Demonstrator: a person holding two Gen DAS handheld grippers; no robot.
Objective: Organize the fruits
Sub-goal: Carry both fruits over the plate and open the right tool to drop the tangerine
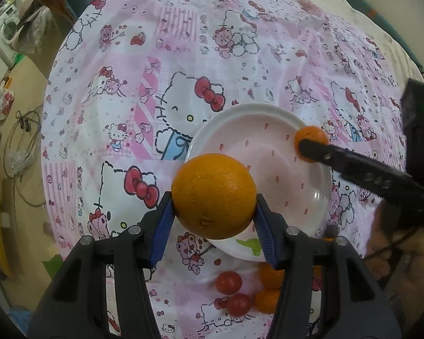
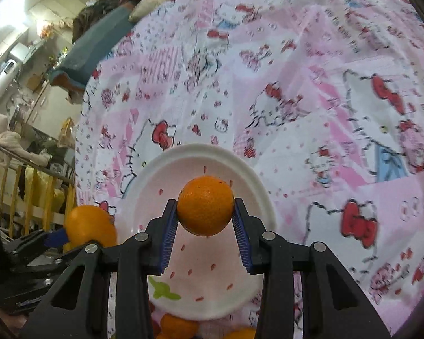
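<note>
Currently, a large orange is held between the blue pads of the left gripper, whose jaws are partly open and pressed against the fruit's two sides. The orange is carried above the near rim of a white plate, which is laid on a table covered with a pink cartoon-cat cloth.

A smaller orange is clamped in the right gripper, its jaws set narrower than the left ones and closed on the fruit. In the right wrist view this fruit is seen over the pink, speckled middle of the plate; in the left wrist view it is seen near the plate's far right rim, with one black finger lying across it.

Just beyond the plate's near edge, two small red tomatoes and two small oranges are left on the cloth, close together and partly hidden behind the left gripper. A green leaf mark is printed on the plate near its near rim.

Whether either held fruit touches the plate cannot be told.
</note>
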